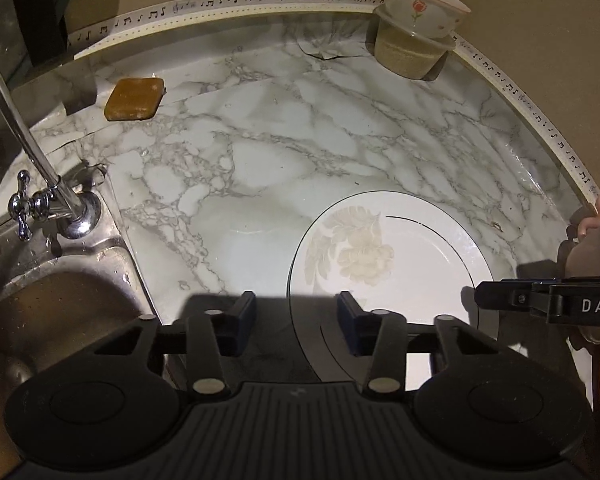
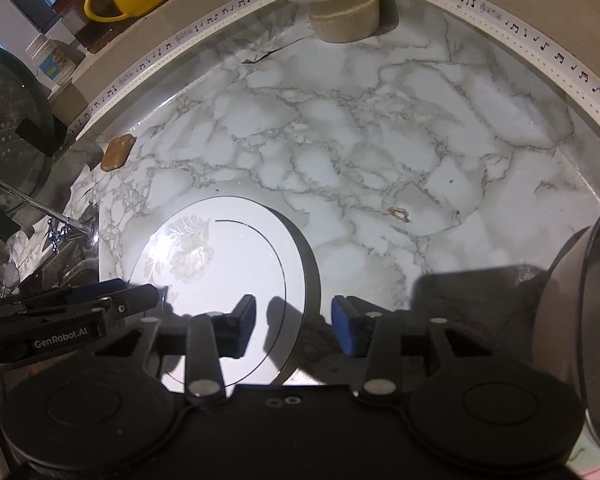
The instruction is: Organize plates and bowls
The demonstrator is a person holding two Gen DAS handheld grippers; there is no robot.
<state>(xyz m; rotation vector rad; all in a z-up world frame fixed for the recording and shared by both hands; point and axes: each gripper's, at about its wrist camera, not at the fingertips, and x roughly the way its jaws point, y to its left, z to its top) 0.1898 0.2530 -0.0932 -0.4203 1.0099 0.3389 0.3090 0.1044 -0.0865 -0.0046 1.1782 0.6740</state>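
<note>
Plate (image 1: 400, 264) flat on counter (image 1: 260, 152); both grippers, left (image 1: 296, 320) and right (image 2: 294, 326), gape empty. Best grasped by its rim, edge-on.

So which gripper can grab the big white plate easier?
Probably the right gripper: its open fingers sit either side of the white plate's near rim. The left gripper, also open, hangs over the plate's far-left edge, half above bare counter.
</note>
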